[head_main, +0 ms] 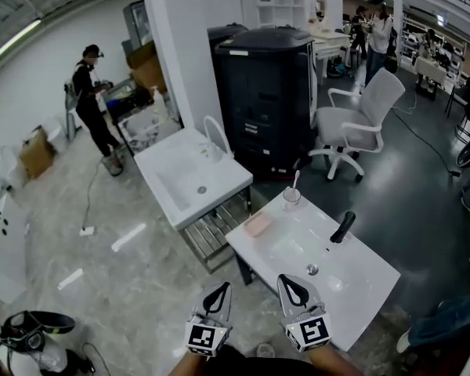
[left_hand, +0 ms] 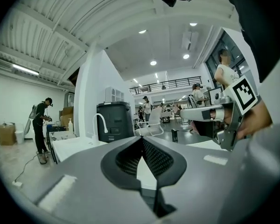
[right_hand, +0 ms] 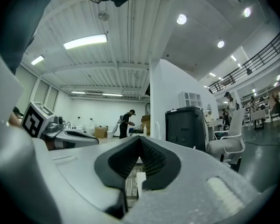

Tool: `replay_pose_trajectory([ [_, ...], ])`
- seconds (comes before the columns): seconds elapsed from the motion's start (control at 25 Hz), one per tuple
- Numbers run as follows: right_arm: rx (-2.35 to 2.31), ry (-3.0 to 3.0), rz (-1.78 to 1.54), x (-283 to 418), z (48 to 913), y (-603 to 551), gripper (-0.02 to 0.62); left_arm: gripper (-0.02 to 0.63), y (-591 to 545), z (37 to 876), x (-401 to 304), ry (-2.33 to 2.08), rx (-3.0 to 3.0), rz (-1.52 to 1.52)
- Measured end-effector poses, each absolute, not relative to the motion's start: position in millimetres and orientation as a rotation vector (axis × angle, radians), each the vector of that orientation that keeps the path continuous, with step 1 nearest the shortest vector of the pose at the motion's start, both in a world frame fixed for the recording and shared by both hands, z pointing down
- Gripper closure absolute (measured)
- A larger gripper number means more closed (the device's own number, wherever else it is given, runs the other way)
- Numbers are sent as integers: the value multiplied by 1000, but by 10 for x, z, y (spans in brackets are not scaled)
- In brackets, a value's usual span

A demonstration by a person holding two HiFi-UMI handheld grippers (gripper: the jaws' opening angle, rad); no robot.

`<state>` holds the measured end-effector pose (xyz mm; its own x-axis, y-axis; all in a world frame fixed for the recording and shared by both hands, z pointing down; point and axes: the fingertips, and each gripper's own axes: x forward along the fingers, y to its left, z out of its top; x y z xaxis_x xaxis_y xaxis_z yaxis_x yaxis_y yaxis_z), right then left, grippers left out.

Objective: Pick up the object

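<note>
Left gripper and right gripper low, side by side, both jaws clenched on nothing. Just ahead, white washbasin bench. Pink block lies flat near its far left edge, apart from both grippers. Black tap to the right. Cup at far corner.

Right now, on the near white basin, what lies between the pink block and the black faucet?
Nothing: in the head view, the stretch between the pink block and the black faucet is bare white basin.
</note>
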<state>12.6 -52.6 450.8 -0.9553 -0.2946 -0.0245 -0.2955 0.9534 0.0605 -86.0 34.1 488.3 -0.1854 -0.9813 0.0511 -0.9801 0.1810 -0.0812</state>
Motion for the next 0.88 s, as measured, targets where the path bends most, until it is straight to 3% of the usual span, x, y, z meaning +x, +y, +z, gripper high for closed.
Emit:
replay_pose_trajectory([
  [0.88, -1037, 3004, 55, -911, 4671, -1746, 592, 589, -1371, 4984, -2098, 1980, -2424, -169],
])
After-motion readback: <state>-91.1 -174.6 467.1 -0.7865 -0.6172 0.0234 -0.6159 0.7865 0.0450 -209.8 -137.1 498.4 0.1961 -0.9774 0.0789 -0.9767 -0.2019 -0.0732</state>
